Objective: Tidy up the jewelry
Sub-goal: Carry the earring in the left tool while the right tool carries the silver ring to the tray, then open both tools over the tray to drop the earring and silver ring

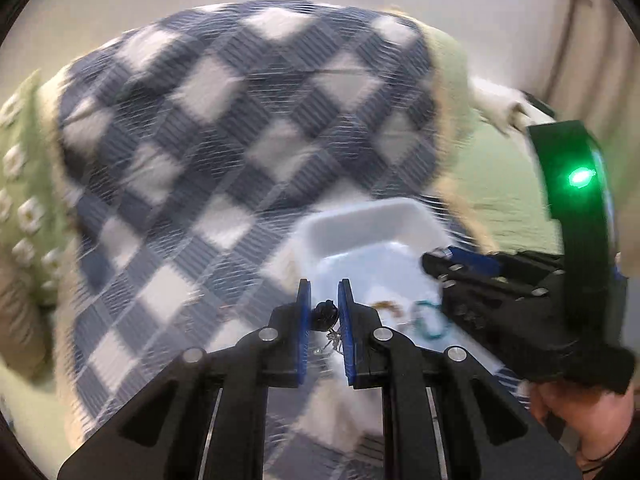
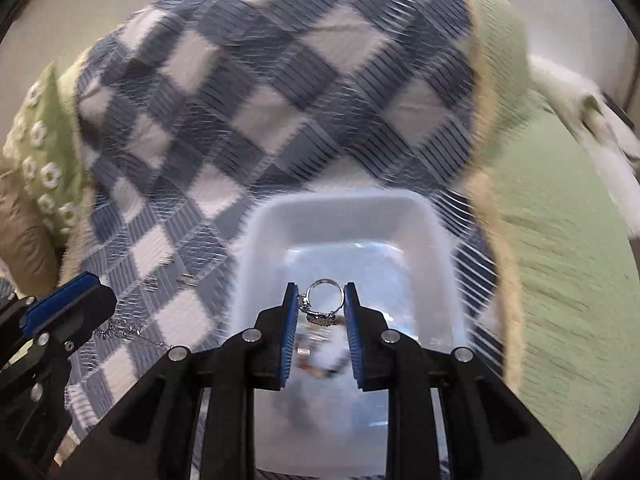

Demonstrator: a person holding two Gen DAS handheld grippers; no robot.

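One white tray (image 2: pixel 340 220) sits on one blue-and-white checked cloth (image 2: pixel 240 100). Two grippers angle steeply down over it. The right gripper (image 2: pixel 320 300) is clenched on a silver ring (image 2: pixel 325 294) above the tray's middle. The left gripper (image 1: pixel 324 312) grips a dark bead on a silver chain (image 1: pixel 325 314) at the tray's left edge. Blurred pieces — one teal (image 1: pixel 430 320) — lie inside.

One tray (image 2: pixel 256 240), two tools, perhaps several jewels.

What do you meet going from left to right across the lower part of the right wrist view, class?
Left gripper → silver chain → ring in the right gripper → white tray's right wall → green cloth.
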